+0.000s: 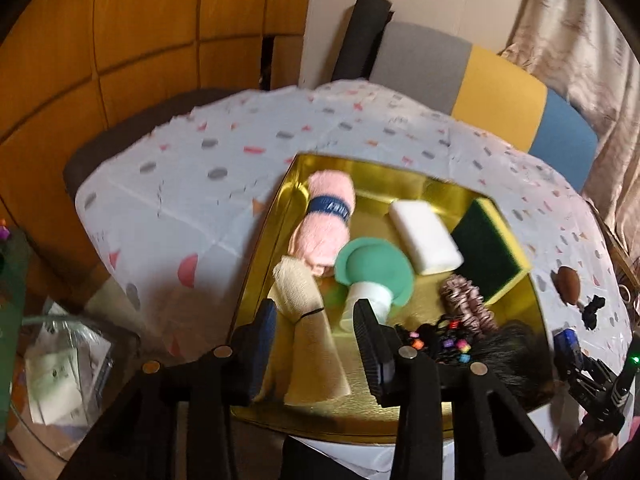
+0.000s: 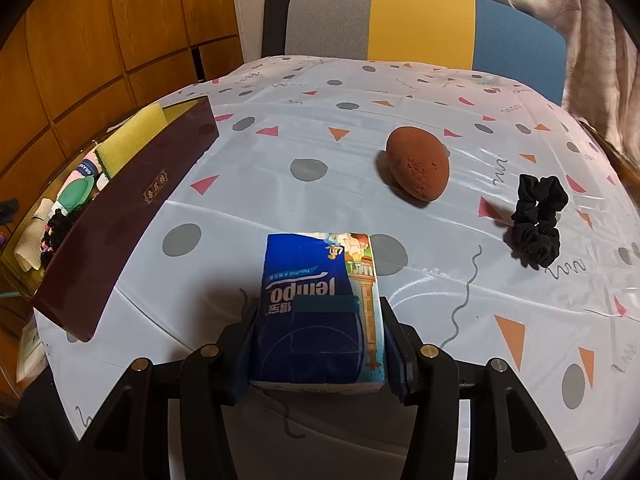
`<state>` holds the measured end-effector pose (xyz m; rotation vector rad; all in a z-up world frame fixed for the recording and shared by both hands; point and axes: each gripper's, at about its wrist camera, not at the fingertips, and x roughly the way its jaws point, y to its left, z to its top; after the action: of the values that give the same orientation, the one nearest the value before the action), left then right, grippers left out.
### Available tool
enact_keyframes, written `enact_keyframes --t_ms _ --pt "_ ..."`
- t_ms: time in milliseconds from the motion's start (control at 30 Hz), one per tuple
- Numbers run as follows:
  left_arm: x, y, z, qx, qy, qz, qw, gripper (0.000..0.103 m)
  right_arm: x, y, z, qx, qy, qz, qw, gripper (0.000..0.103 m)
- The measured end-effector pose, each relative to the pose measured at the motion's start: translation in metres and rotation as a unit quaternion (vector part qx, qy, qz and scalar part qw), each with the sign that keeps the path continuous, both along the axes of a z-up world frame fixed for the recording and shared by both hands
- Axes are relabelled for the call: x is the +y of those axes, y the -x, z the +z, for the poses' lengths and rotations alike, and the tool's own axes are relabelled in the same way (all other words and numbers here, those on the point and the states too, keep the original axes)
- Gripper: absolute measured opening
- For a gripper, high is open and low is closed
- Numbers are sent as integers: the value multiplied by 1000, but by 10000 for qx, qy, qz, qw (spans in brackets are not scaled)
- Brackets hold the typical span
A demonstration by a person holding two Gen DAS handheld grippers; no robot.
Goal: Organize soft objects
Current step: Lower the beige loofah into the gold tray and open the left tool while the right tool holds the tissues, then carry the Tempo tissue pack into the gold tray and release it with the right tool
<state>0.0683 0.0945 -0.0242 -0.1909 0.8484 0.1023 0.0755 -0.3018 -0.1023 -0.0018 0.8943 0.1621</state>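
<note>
Now a tissue pack (image 2: 320,312) is squeezed by the right gripper (image 2: 320,344), while the left gripper (image 1: 316,344) is held apart over the gold box (image 1: 532,320), gripping nothing.

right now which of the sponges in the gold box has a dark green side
The yellow sponge with the dark green scouring face, leaning against the box's far right wall. The white sponge beside it is plain white all over.
</note>
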Motion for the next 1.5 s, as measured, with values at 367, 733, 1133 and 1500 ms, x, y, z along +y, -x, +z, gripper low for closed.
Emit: enact_keyframes --t_ms 367,733,1133,1500 --pt "-18 21 22 -305 -4 -356 9989 40 5 1 2 73 138 -210 9997 53" --pt "-17 26 22 -301 68 -455 9985 40 7 1 9 407 154 -418 9982 52" --pt "-2 32 16 -285 201 -330 9988 40 34 2 70 -124 -316 -190 9992 52" --pt "13 34 17 -302 147 -143 9993 41 181 -27 119 -427 -568 1576 9849 52"
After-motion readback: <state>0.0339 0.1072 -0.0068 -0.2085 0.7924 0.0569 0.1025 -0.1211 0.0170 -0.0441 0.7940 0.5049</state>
